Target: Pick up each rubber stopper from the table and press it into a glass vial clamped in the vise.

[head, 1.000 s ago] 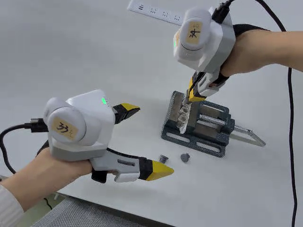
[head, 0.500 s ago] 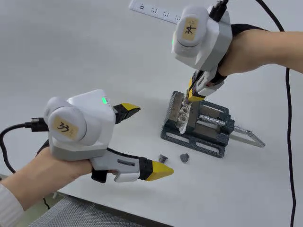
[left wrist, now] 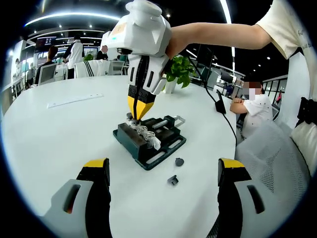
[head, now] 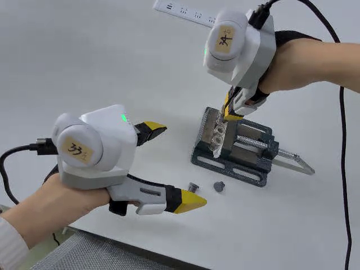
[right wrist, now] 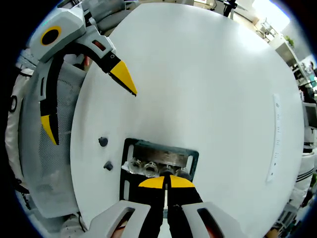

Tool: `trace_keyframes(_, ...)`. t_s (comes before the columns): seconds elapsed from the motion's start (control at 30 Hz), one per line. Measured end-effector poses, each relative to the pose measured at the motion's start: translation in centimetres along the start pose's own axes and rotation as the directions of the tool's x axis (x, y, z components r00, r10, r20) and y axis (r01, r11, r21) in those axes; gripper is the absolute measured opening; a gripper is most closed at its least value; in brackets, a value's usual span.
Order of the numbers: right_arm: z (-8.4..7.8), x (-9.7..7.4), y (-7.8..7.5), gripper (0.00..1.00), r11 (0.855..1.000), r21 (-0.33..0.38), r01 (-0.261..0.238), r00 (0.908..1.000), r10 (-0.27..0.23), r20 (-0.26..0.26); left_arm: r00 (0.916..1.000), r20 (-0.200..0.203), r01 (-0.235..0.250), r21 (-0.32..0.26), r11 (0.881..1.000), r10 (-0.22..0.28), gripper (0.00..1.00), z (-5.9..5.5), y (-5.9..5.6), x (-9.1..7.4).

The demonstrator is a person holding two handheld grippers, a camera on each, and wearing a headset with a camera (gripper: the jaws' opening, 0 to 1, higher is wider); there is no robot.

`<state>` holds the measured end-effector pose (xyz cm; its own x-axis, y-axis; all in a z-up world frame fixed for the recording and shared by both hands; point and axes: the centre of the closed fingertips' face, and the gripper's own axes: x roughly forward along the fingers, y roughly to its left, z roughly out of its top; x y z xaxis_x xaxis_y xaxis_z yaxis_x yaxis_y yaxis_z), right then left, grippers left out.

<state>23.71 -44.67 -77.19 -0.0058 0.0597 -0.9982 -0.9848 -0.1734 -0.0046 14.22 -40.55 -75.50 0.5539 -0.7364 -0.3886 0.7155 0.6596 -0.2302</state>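
Observation:
Two dark rubber stoppers (head: 194, 187) (head: 219, 187) lie loose on the white table in front of the dark vise (head: 256, 153). The vise clamps a row of clear glass vials (head: 218, 135). My right gripper (head: 229, 115) points straight down with its yellow tips shut, touching the top of the far vial; what lies under the tips is hidden. In the right gripper view the shut tips (right wrist: 166, 182) cover one vial of the row (right wrist: 143, 168). My left gripper (head: 174, 166) hovers open left of the vise, the stoppers (left wrist: 179, 161) (left wrist: 172, 180) lying between and ahead of its jaws.
A white power strip (head: 185, 12) lies at the far side of the table. A black cable (head: 344, 169) runs down the right side. The vise handle (head: 295, 160) sticks out to the right. The table edge and a mesh chair (head: 95, 253) are just behind my left hand.
My right gripper has shifted slightly left over the vials, its tips still shut. The left gripper and the two loose stoppers have stayed put.

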Motion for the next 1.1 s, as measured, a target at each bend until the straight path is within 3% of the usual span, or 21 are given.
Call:
trace_keyframes(0.07, 0.1, 0.1, 0.1, 0.0, 1.0, -0.002, 0.014, 0.9996, -0.014, -0.023, 1.0, -0.001, -0.001, 0.005, 1.0, 0.001, 0.89, 0.0, 0.0, 0.1)
trace_keyframes(0.13, 0.1, 0.0, 0.1, 0.0, 0.998, -0.051, 0.03, 0.9977, -0.033, -0.059, 1.0, -0.004, 0.002, 0.003, 1.0, -0.002, 0.89, 0.0, -0.2, 0.2)
trace_keyframes(0.2, 0.1, 0.1, 0.1, 0.0, 0.998, -0.051, 0.028, 0.9977, -0.031, -0.06, 1.0, -0.004, 0.004, 0.006, 1.0, -0.004, 0.89, 0.2, -0.3, 0.2)
trace_keyframes(0.23, 0.0, 0.2, -0.1, 0.0, 1.0, -0.018, 0.023, 0.9979, -0.024, -0.061, 1.0, 0.002, 0.002, 0.011, 1.0, -0.002, 0.89, 0.3, -0.3, 0.1)
trace_keyframes(0.27, -0.1, 0.2, -0.1, 0.0, 0.999, -0.036, 0.026, 0.9978, -0.028, -0.061, 1.0, 0.005, 0.001, 0.008, 1.0, -0.001, 0.89, 0.4, -0.2, 0.1)
trace_keyframes(0.33, -0.3, 0.1, -0.2, 0.0, 0.999, -0.034, 0.025, 0.9984, -0.026, -0.05, 1.0, 0.003, 0.0, 0.017, 1.0, 0.0, 0.89, 0.5, -0.1, 0.0)
trace_keyframes(0.43, -0.3, 0.1, -0.2, 0.0, 0.999, 0.04, 0.0, 0.9999, 0.0, 0.012, 1.0, 0.007, -0.004, 0.019, 1.0, 0.003, 0.89, 0.9, 0.1, -0.3)
trace_keyframes(0.6, -0.2, -0.3, -0.2, 0.0, 0.997, 0.069, -0.027, 0.998, 0.023, 0.058, 0.9999, 0.004, -0.01, 0.034, 0.999, 0.01, 0.89, 1.3, 0.2, -0.5)
trace_keyframes(1.1, 0.1, -0.3, -0.1, 0.0, 0.999, 0.025, -0.043, 0.9956, 0.041, 0.084, 0.9998, 0.006, -0.019, 0.032, 0.999, 0.019, 0.89, 1.2, 0.5, -0.9)
